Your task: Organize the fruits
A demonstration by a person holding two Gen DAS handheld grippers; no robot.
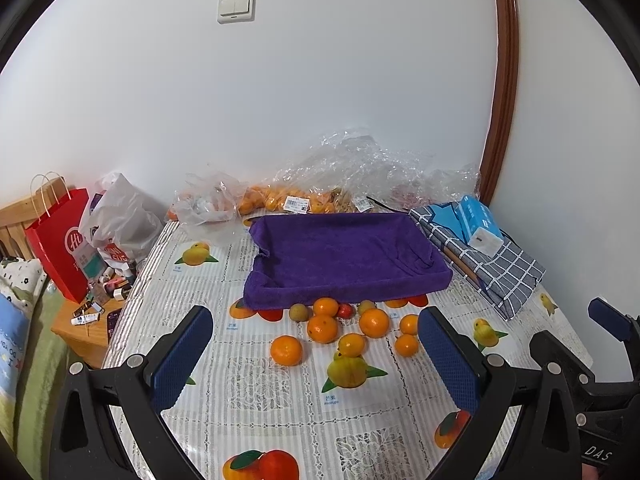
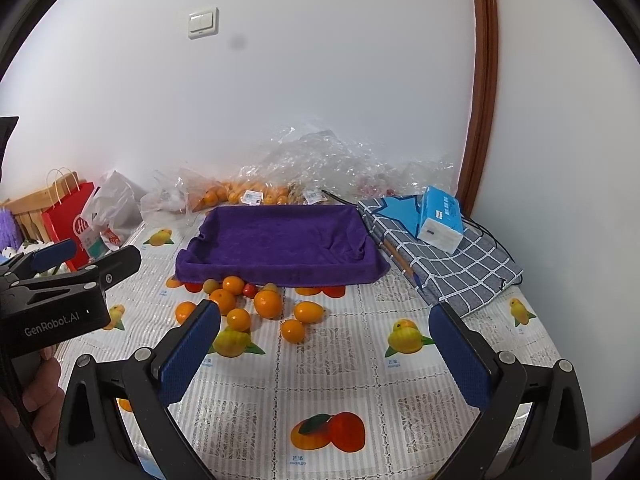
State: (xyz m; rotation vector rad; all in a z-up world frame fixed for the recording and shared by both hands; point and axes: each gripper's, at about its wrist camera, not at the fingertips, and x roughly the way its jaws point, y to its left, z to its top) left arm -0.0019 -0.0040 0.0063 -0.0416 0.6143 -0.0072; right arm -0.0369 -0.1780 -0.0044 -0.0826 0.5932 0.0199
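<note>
Several small oranges (image 1: 322, 328) lie loose on the fruit-print tablecloth, with a small red fruit (image 1: 345, 311) and a greenish-brown one (image 1: 300, 312) among them, just in front of a purple cloth-lined tray (image 1: 340, 260). The same pile (image 2: 267, 304) and tray (image 2: 280, 244) show in the right wrist view. My left gripper (image 1: 316, 356) is open and empty, held near the pile on its near side. My right gripper (image 2: 324, 352) is open and empty, to the right of the pile. The left gripper's body (image 2: 60, 300) shows at the left of the right wrist view.
Clear plastic bags of oranges (image 1: 280, 200) lie against the wall behind the tray. A checked blue cloth bundle (image 1: 492, 268) with a blue tissue pack (image 1: 480, 224) sits to the right. A red paper bag (image 1: 60, 240) and small clutter stand on a stand to the left.
</note>
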